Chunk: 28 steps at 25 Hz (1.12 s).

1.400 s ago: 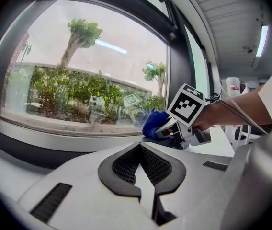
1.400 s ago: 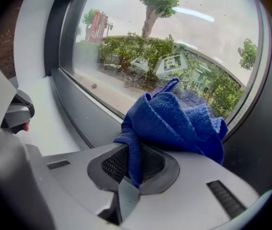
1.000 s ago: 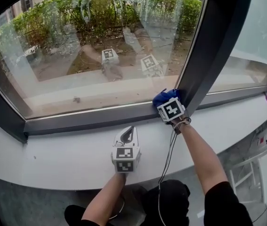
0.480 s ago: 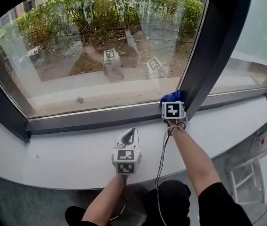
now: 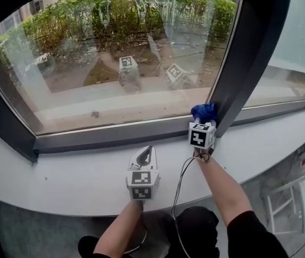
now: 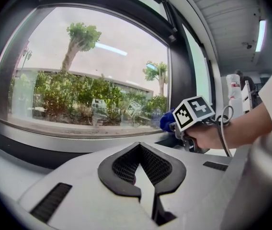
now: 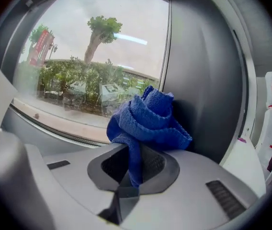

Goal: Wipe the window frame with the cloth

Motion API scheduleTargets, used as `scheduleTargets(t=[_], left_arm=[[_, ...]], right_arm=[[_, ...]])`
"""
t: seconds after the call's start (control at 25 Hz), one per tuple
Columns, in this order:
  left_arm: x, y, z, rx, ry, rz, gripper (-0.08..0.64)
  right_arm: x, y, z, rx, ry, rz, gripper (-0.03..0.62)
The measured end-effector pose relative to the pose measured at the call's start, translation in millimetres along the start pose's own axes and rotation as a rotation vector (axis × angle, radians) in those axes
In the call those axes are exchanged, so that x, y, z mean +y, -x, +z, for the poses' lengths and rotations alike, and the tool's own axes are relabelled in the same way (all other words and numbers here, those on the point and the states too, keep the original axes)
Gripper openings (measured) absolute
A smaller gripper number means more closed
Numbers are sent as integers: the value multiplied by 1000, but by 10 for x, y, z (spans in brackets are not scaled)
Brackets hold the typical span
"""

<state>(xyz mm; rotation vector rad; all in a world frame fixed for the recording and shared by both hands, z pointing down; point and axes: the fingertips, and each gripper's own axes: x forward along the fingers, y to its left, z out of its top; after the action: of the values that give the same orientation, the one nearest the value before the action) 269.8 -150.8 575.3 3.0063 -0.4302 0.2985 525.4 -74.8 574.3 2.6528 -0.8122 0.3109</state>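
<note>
Against the dark window frame, our right gripper clamps a fold of the blue cloth, which we judge soft and light; our left gripper is closed and empty.

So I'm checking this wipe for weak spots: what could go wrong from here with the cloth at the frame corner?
The right tool pinches only a thin fold of the bunched blue terry cloth; dragging it along the dark vertical frame post might pull it free. Being wadded, the cloth likely touches a small patch, so streaks of frame could be missed.
</note>
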Motion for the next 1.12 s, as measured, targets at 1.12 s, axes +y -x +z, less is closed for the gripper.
scheduleTargets(t=[1.12], left_arm=[[-552,1025,2686,-37,-67,55,6]], right_arm=[[136,2631,2151,-217,5,424,31]])
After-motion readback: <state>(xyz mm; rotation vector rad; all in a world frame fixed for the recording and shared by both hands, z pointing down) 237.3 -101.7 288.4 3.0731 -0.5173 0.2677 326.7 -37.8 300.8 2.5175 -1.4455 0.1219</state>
